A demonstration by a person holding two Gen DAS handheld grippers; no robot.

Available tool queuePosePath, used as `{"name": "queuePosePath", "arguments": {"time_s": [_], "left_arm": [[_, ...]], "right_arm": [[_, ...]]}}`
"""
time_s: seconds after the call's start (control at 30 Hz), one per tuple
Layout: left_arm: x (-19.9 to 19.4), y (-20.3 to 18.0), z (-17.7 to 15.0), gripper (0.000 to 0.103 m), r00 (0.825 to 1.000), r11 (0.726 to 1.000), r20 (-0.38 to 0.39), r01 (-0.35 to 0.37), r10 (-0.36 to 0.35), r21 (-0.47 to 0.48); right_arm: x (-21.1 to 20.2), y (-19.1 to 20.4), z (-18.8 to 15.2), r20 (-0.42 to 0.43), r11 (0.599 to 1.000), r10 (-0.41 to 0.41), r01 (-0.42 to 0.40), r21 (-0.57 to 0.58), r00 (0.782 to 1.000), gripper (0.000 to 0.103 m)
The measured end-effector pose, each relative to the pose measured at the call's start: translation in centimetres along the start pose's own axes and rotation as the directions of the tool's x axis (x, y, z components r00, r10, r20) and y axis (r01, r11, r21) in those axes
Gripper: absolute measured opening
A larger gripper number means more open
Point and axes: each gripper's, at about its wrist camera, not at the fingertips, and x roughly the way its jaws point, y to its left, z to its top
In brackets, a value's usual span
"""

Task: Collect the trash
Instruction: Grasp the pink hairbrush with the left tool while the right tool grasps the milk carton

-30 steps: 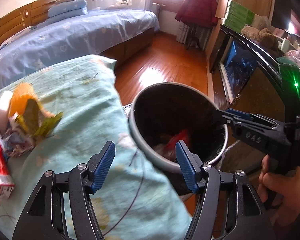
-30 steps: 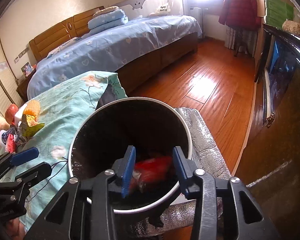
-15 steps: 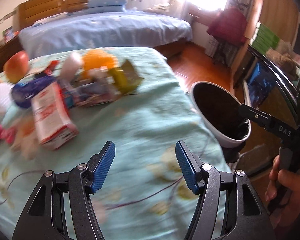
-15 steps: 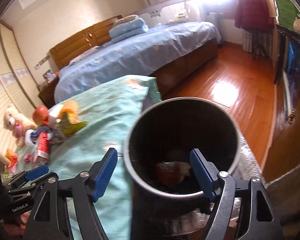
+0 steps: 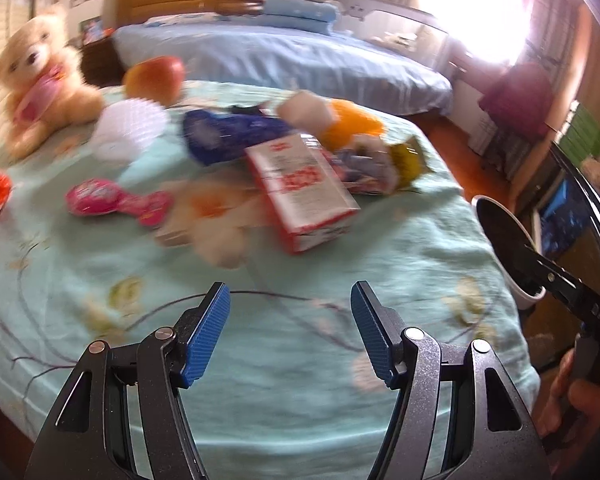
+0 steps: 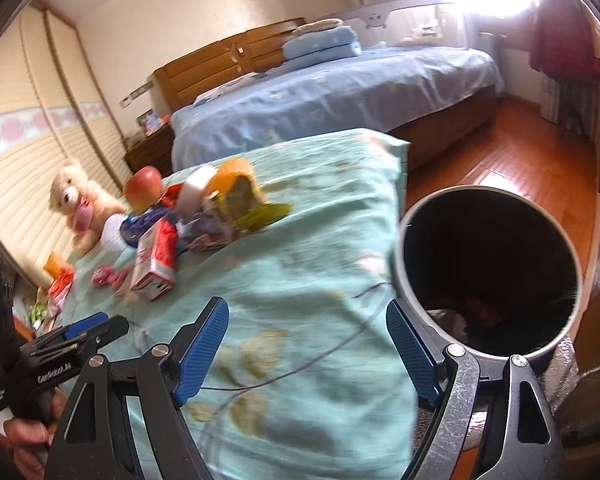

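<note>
A pile of trash lies on the teal floral cover (image 5: 300, 360): a red and white carton (image 5: 304, 192) (image 6: 156, 256), a blue wrapper (image 5: 228, 136), a pink wrapper (image 5: 116, 200), an orange peel (image 5: 352, 124) and a yellow-green packet (image 6: 260, 208). A round bin (image 6: 488, 272) (image 5: 504, 248) stands at the cover's right edge with red trash at its bottom. My left gripper (image 5: 290, 332) is open and empty above the cover, short of the carton. My right gripper (image 6: 308, 352) is open and empty, between the cover and the bin.
A teddy bear (image 5: 40, 76), an apple (image 5: 154, 78) and a white frilled cup (image 5: 128, 128) lie behind the trash. A blue bed (image 6: 332, 96) stands beyond. Wooden floor (image 6: 520, 168) lies right of the bed, and a dark cabinet (image 5: 580, 216) stands behind the bin.
My right gripper opened over the bin, let the red packet fall in, then swung left. My left gripper turned left from the bin toward the trash pile.
</note>
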Motion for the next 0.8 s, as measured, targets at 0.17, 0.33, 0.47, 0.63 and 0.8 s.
{"name": "queuePosePath", "arguments": {"time_s": [0.17,0.33,0.47,0.63,0.8], "left_arm": [[-0.4,3.4,0.0,0.064,0.999,0.997,0.002,-0.044,0.045,-0.064],[-0.4,5.8,0.3,0.066,0.997,0.991,0.003,-0.078,0.078,-0.111],[-0.1,7.3,0.7,0.066,0.994,0.984,-0.008,-0.106,0.106,-0.141],[0.7,9.1,1.6,0.067,0.991,0.977,-0.022,-0.133,0.131,-0.168],[1.7,10.5,3.1,0.068,0.99,0.97,-0.029,-0.144,0.141,-0.194]], "right_arm": [[0.9,2.3,-0.3,-0.02,0.999,0.033,-0.034,-0.036,0.999,0.083],[2.0,4.6,-0.4,-0.043,0.995,0.064,-0.066,-0.07,0.997,0.083],[2.9,6.3,-0.5,-0.064,0.99,0.092,-0.098,-0.098,0.994,0.083],[4.1,8.4,-0.7,-0.094,0.98,0.131,-0.143,-0.137,0.987,0.083],[5.5,10.2,-0.7,-0.125,0.968,0.163,-0.183,-0.172,0.979,0.083]]}}
